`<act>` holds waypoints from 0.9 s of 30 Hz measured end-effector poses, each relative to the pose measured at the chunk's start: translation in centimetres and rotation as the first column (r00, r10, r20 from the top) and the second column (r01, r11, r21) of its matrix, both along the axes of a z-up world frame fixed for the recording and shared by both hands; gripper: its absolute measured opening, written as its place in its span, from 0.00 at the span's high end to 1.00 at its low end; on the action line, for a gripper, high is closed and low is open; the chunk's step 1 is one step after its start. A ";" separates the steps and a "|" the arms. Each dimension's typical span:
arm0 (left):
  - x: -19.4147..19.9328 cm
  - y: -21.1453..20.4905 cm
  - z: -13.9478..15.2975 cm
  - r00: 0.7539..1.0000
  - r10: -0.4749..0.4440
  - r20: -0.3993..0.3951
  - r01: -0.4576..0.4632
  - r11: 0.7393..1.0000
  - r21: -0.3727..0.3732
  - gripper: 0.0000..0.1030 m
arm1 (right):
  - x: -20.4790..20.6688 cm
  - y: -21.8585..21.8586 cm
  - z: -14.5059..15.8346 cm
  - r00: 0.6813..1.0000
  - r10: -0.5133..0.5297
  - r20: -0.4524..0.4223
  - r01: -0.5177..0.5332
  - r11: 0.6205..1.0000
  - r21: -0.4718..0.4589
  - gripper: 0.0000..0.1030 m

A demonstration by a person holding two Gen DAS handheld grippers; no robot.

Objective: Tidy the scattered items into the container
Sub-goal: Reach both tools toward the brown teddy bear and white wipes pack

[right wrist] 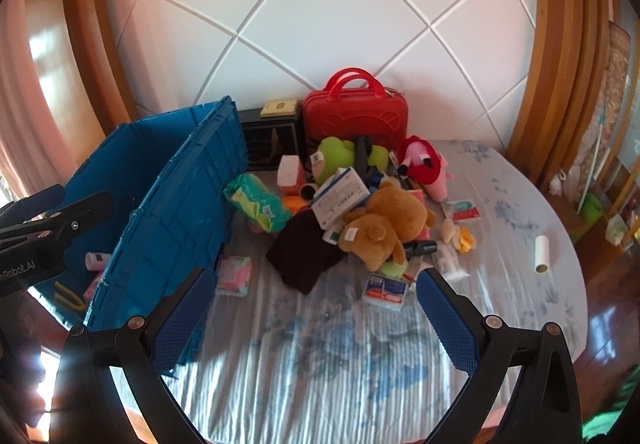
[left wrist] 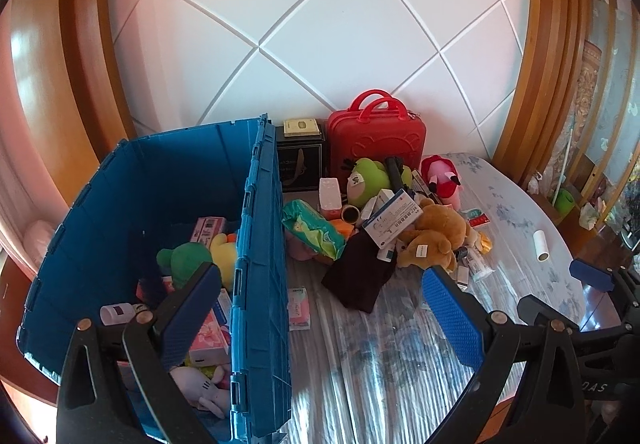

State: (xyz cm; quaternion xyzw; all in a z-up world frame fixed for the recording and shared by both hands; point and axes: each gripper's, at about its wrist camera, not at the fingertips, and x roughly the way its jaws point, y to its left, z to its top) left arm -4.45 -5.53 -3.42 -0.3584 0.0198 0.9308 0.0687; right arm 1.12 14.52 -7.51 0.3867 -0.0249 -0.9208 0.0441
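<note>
A blue crate (left wrist: 260,244) stands at the left of the table and also shows in the right wrist view (right wrist: 168,212); it holds plush toys and boxes. A heap of items lies right of it: a brown teddy (left wrist: 436,236) (right wrist: 384,224), a white medicine box (left wrist: 392,218) (right wrist: 340,196), a green packet (left wrist: 312,228) (right wrist: 256,202), a dark cloth (left wrist: 356,276) (right wrist: 304,252), a pink packet (left wrist: 299,308) (right wrist: 234,276). My left gripper (left wrist: 320,304) is open and empty, straddling the crate's right wall. My right gripper (right wrist: 316,304) is open and empty above the cloth-covered table.
A red case (right wrist: 354,116) and a black box (right wrist: 272,142) stand against the white wall behind the heap. A green plush (right wrist: 334,156) and a red-pink plush (right wrist: 424,164) lie there too. A white roll (right wrist: 541,254) lies near the table's right edge.
</note>
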 end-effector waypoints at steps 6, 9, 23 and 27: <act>-0.9 1.9 -2.5 0.998 -0.046 0.046 0.046 0.999 0.002 0.01 | -0.1 1.1 -2.8 0.999 -0.023 0.032 0.022 0.999 0.024 0.00; -1.3 3.7 -3.7 0.996 -0.056 0.066 0.057 0.998 -0.016 0.01 | -0.1 3.0 -4.6 0.998 -0.033 0.048 0.032 0.999 0.031 0.00; -7.5 15.9 -12.4 0.984 -0.099 0.150 0.109 0.992 -0.059 0.01 | -5.7 15.6 -16.0 0.987 0.012 0.163 -0.016 1.000 0.023 0.00; -10.0 19.8 -15.0 0.976 -0.154 0.153 0.168 0.982 -0.081 0.01 | -7.2 18.7 -18.4 0.982 0.006 0.187 -0.011 1.000 0.026 0.00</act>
